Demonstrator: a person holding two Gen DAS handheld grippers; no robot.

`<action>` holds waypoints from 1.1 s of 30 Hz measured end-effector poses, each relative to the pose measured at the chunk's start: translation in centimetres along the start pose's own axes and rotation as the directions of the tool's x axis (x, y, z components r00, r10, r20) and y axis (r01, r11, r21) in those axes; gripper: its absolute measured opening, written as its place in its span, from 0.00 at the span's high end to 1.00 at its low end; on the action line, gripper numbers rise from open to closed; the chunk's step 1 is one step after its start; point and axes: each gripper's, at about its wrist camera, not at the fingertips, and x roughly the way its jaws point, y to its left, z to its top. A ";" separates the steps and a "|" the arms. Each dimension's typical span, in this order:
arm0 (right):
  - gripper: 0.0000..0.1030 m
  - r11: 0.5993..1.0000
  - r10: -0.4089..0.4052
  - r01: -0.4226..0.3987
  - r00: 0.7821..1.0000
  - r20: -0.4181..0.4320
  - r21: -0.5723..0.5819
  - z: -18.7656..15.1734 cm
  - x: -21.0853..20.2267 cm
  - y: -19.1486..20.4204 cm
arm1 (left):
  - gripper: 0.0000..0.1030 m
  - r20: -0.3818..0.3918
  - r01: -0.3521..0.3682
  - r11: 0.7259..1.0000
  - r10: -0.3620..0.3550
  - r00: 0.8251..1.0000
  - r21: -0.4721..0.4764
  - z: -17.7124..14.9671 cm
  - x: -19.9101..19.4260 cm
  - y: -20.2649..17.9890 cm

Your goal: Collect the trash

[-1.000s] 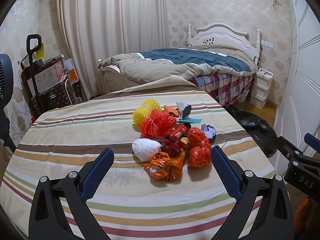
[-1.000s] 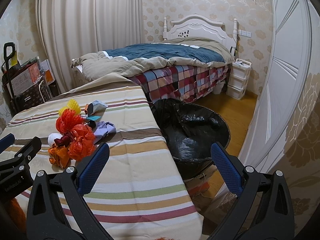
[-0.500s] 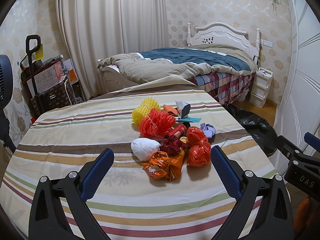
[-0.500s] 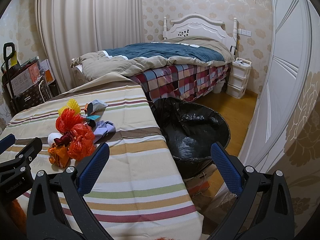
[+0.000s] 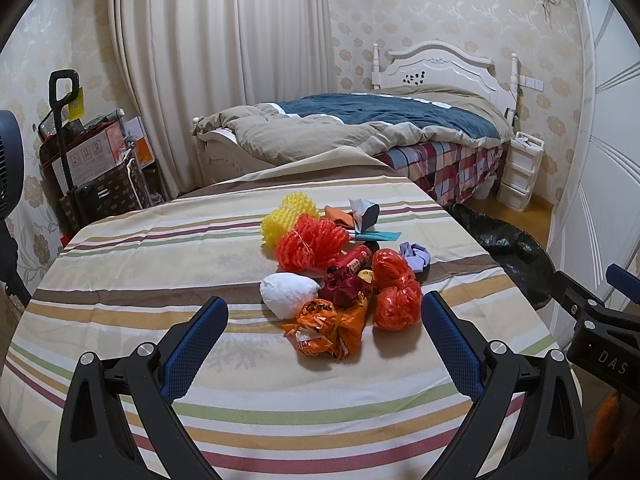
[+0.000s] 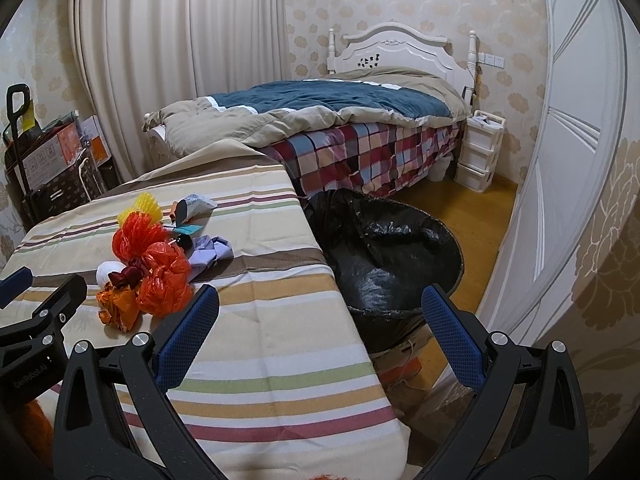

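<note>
We see the trash pile (image 5: 340, 276) on the worktop (image 5: 160, 264), right of its middle. The lined bin (image 6: 392, 256) stands on the floor just beside the worktop's right edge, with the bed (image 6: 340, 120) behind both.

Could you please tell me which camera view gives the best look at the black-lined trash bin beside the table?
The right wrist view shows it best: the trash bin sits near the middle of the frame, with its open mouth and crumpled black liner fully visible beside the striped table. The left wrist view catches only part of its liner past the table's right edge.
</note>
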 end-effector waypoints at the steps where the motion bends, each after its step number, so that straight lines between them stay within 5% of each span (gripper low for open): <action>1: 0.04 1.000 -0.003 0.003 1.000 0.000 -0.002 -0.5 0.1 0.1 | 0.06 -0.001 0.001 1.000 -0.001 1.000 0.001 0.1 0.1 0.0; 9: 0.05 1.000 -0.008 0.009 0.999 -0.035 0.016 -1.4 0.6 0.0 | 0.14 -0.061 -0.014 1.000 0.014 0.998 0.005 -0.9 1.2 1.8; 13: 0.23 1.000 -0.013 0.015 0.998 -0.062 0.026 -1.6 1.1 -0.1 | 0.20 -0.103 -0.025 1.000 0.024 0.994 -0.004 -1.5 2.0 3.1; 33: 0.24 0.999 0.035 -0.031 0.985 -0.166 0.023 -1.8 4.3 0.6 | 0.22 -0.173 -0.012 1.000 0.007 0.985 -0.024 -1.5 3.9 3.6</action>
